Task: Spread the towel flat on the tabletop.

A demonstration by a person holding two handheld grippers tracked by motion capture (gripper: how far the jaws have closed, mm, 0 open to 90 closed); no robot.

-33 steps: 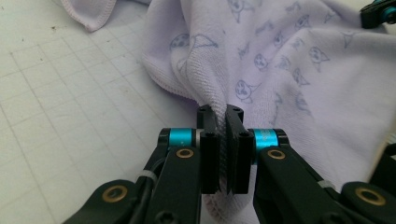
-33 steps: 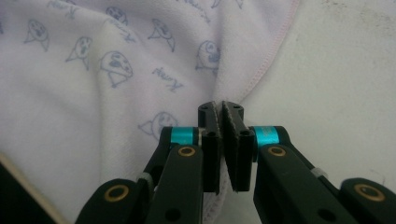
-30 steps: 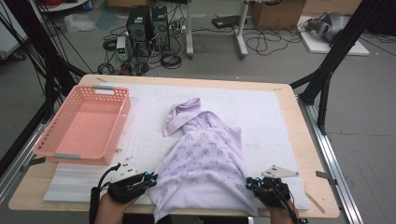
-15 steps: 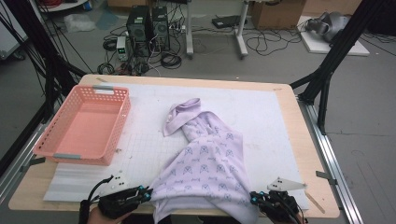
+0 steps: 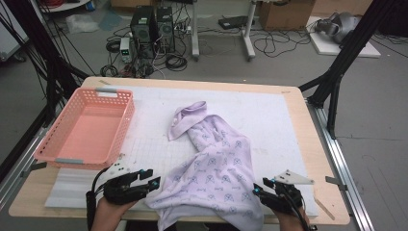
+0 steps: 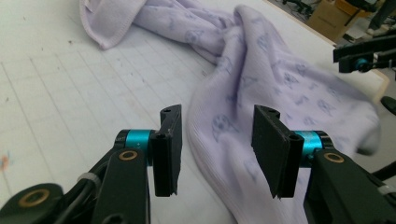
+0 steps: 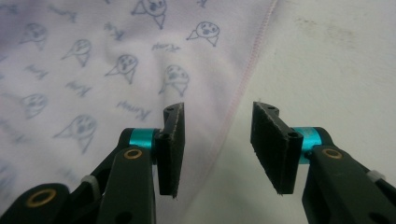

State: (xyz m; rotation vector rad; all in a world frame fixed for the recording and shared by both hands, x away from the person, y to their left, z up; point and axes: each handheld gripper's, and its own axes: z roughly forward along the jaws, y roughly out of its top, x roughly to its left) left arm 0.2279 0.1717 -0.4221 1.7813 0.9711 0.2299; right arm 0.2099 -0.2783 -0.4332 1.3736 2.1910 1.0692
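A lavender garment [image 5: 214,163] printed with small faces lies on the white mat [image 5: 274,113]. It runs from the table's middle to the front edge, where its lower end hangs over. My left gripper [image 5: 155,181] sits at the garment's near left corner, my right gripper [image 5: 258,188] at its near right corner. Both sets of jaws have just been opening and now stand apart. In the left gripper view the garment's edge [image 6: 219,126] lies below the left gripper [image 6: 217,116], untouched by the pads. In the right gripper view the pink-stitched hem [image 7: 243,88] runs under the right gripper [image 7: 217,112].
A pink plastic basket [image 5: 121,122] stands on the table's left side. Bare mat lies right of the garment. A small wooden stick [image 5: 323,208] rests near the front right corner. Computer towers and cables sit on the floor beyond the far edge.
Both grippers were shut on the garment's near corners; now both stand open and the cloth lies loose. The garment has shifted a little toward the front edge.
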